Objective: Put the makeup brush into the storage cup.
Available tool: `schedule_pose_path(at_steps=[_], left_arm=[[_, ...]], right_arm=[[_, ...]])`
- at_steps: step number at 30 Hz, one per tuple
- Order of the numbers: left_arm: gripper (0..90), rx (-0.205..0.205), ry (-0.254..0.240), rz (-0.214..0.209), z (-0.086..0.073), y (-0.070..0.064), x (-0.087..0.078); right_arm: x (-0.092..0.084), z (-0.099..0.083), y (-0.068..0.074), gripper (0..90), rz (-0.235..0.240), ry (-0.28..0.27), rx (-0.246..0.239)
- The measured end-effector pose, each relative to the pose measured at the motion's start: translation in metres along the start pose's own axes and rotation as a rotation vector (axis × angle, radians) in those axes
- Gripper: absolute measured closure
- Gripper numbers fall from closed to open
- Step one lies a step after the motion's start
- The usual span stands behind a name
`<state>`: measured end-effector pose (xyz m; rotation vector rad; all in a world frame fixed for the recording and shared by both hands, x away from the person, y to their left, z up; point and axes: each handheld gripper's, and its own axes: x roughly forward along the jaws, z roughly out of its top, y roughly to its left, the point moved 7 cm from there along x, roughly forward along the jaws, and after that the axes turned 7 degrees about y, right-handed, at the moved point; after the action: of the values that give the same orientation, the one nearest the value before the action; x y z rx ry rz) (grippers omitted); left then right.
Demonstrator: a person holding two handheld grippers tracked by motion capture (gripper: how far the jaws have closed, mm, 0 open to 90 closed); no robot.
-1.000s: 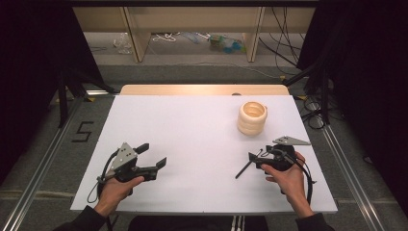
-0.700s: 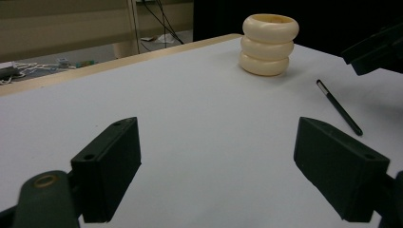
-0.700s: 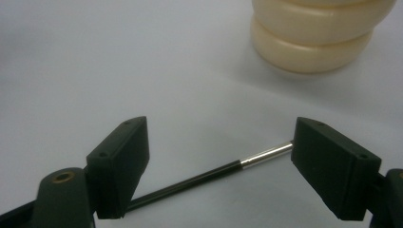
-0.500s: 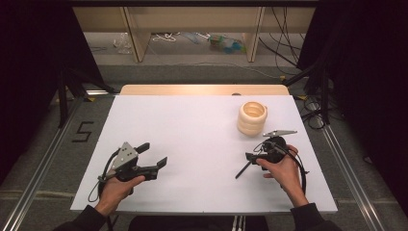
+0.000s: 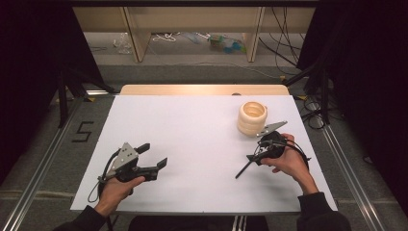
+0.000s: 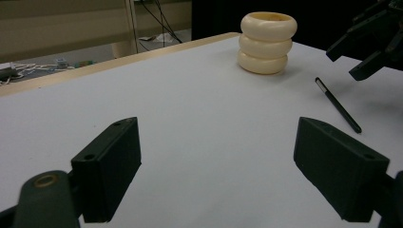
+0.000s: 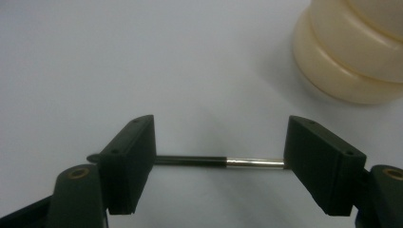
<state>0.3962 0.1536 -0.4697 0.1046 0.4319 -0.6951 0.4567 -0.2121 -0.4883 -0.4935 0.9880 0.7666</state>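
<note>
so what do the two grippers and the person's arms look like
Both are black handheld tools. The left gripper has blocky black fingers with small holes, a grey three-cornered plate on top and a black cable looping down by the hand. The right gripper has the same plate and cable. The person wears dark sleeves.

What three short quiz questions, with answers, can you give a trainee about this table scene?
1. True or false: the black pen stands inside the cream ringed holder.
2. Which gripper has the pen between its jaws: A left, B right?
3. Fill in: the pen lies flat on the white ____.

Key
1. False. It lies on the table, apart from the holder.
2. B. In the right gripper view the pen runs across the gap of the right gripper, whose jaws have just been closing but do not press it yet. The left gripper stands open over bare table.
3. table.
</note>
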Motion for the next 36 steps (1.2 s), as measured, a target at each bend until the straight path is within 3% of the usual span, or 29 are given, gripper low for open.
schedule_pose_path(at_steps=[1,2,5,10,19,23,25,36], left_arm=[[15.9,0.001,-0.001,0.001,0.000,0.000,0.000],[15.9,-0.003,-0.001,0.000,0.000,0.001,0.001],[15.9,-0.003,-0.003,-0.003,0.000,0.001,0.001],[15.9,0.002,0.003,0.002,-0.001,0.002,0.001],[15.9,0.001,0.002,0.001,-0.001,0.001,0.001],[15.9,0.004,0.007,0.002,-0.001,0.001,0.002],[15.9,0.002,0.004,0.003,0.000,0.002,0.002],[15.9,0.004,0.007,0.005,-0.001,0.002,0.001]], right_arm=[[0.000,0.000,0.000,28.3,0.000,0.000,0.000],[0.003,0.001,0.001,28.5,0.015,0.032,-0.050],[0.007,0.002,0.002,30.3,0.055,0.079,-0.112],[0.014,0.001,0.003,31.3,0.087,0.145,-0.178],[0.017,0.003,0.000,32.1,0.101,0.212,-0.328],[0.022,0.003,0.001,32.2,0.136,0.233,-0.374],[0.024,0.000,0.000,32.1,0.132,0.261,-0.389],[0.032,-0.001,-0.001,32.7,0.139,0.287,-0.445]])
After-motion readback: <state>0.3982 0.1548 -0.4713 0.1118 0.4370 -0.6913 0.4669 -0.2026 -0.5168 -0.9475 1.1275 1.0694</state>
